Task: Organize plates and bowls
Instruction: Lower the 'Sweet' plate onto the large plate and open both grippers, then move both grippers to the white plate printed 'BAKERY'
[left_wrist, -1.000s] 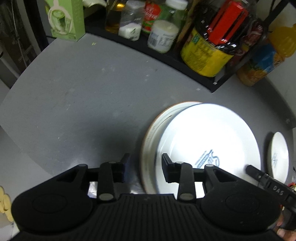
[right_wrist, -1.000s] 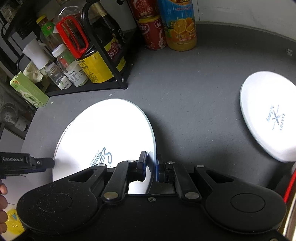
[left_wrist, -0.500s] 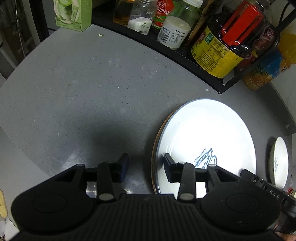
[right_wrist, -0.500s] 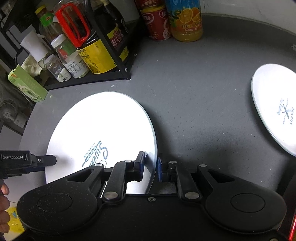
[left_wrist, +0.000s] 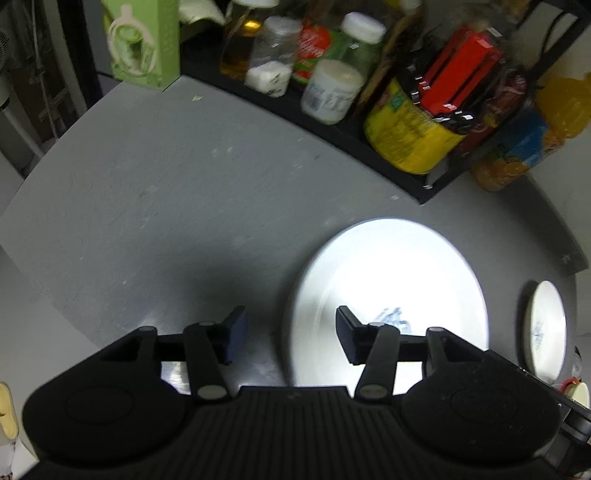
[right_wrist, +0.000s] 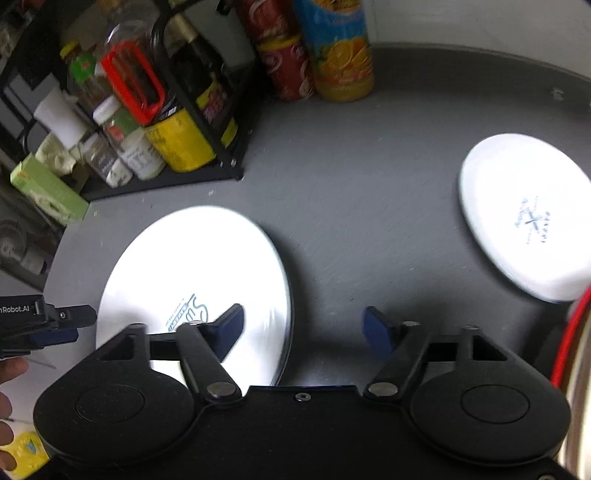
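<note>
A large white plate (left_wrist: 391, 280) with a blue logo lies flat on the grey table; it also shows in the right wrist view as the large plate (right_wrist: 192, 273). My left gripper (left_wrist: 290, 338) is open, its right finger over the plate's near rim and its left finger over bare table. My right gripper (right_wrist: 303, 328) is open too, its left finger above the plate and its right finger above the table, holding nothing. A smaller white plate (right_wrist: 524, 218) lies to the right, seen small at the edge as the small plate (left_wrist: 545, 330). The left gripper's tip (right_wrist: 74, 315) reaches in from the left.
A black rack (left_wrist: 332, 122) of jars and bottles runs along the back of the table (left_wrist: 147, 206). A green box (left_wrist: 142, 40) stands at its left end. An orange juice bottle (right_wrist: 340, 48) and red cans (right_wrist: 284, 62) stand behind. A hand (right_wrist: 7, 373) shows at far left.
My right gripper has let go of the large plate's rim and opened wide. The plate now lies flat on the one beneath. My left gripper has opened wider.
</note>
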